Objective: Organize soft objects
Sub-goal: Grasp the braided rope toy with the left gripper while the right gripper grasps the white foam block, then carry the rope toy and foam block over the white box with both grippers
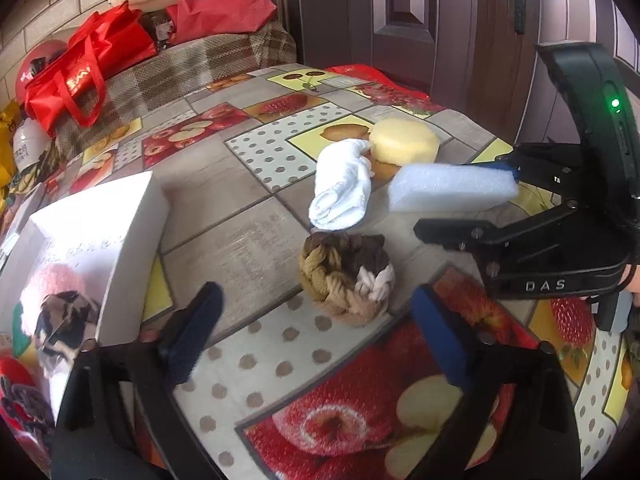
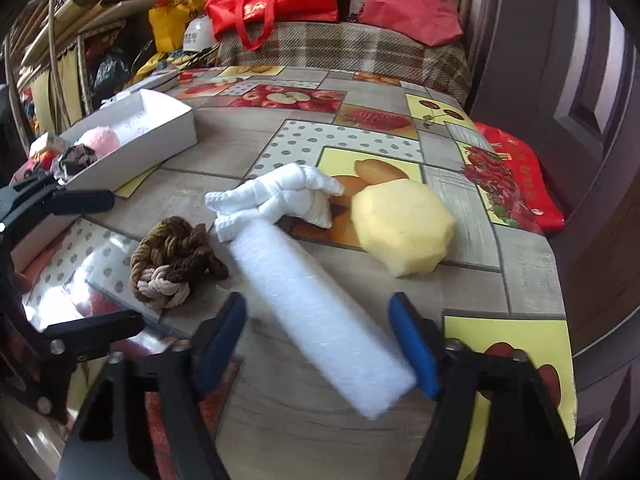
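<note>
Four soft things lie loose on the fruit-print tablecloth (image 2: 256, 152). The white foam block (image 2: 320, 320) is long and runs aslant in the right wrist view, its near end low between the pads, its far end reaching toward the white sock (image 2: 288, 196). The right gripper (image 2: 320, 344) stands part-way open around that near end: the right blue pad touches the block's corner, while the left pad stands clear of it, so no firm grip shows. The left gripper (image 1: 316, 336) is wide open and holds nothing, its pads to either side of the braided rope knot (image 1: 346, 280), which lies just ahead of them on the cloth. The sock lies beyond the knot, its toe end against the round yellow sponge (image 1: 404, 140). To the left stands a white box (image 1: 132, 240) holding a pink ball (image 1: 52, 284) and a dark patterned cloth (image 1: 64, 320). Red bags (image 1: 88, 64) sit on a plaid cover behind.
</note>
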